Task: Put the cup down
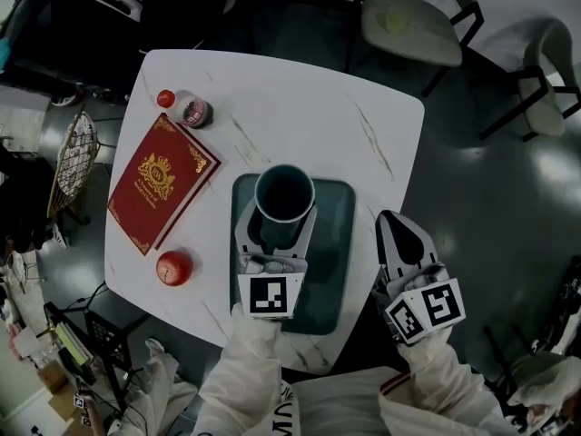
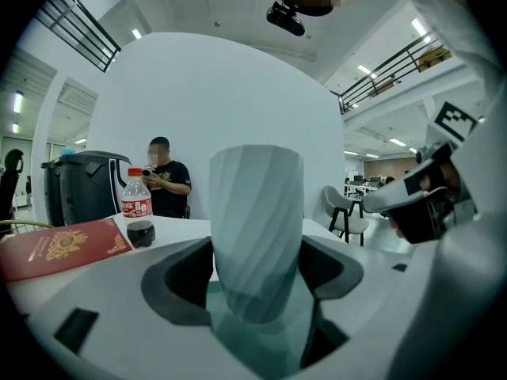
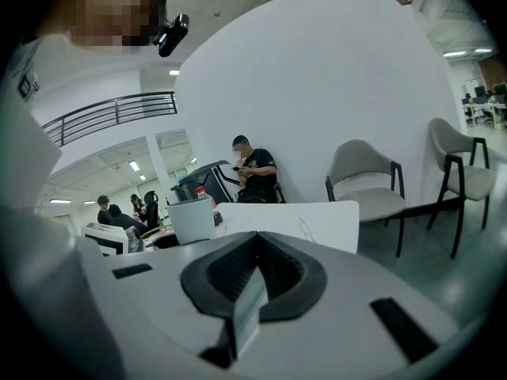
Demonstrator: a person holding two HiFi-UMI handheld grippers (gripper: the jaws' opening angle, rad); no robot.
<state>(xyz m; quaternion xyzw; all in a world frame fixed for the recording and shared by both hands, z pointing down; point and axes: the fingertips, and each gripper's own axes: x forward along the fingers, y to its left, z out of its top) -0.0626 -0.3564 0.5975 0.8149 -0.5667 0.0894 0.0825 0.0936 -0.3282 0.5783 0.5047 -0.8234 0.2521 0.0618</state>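
A ribbed teal cup (image 1: pixel 284 192) stands upright between the jaws of my left gripper (image 1: pixel 280 218), which is shut on its lower half. It is over the far part of a dark teal tray (image 1: pixel 336 243) on the white marble table (image 1: pixel 300 107). In the left gripper view the cup (image 2: pixel 255 228) fills the gap of that gripper (image 2: pixel 255 279); I cannot tell whether its base touches the tray. My right gripper (image 1: pixel 397 225) is off the table's right front edge, shut and empty, as the right gripper view (image 3: pixel 252 279) also shows.
A red book (image 1: pixel 162 182) lies at the table's left, with a red-capped cola bottle (image 1: pixel 186 107) behind it and a red apple (image 1: pixel 173 267) in front. Chairs (image 1: pixel 408 25) stand beyond the far edge. A person (image 2: pixel 162 180) is behind the table.
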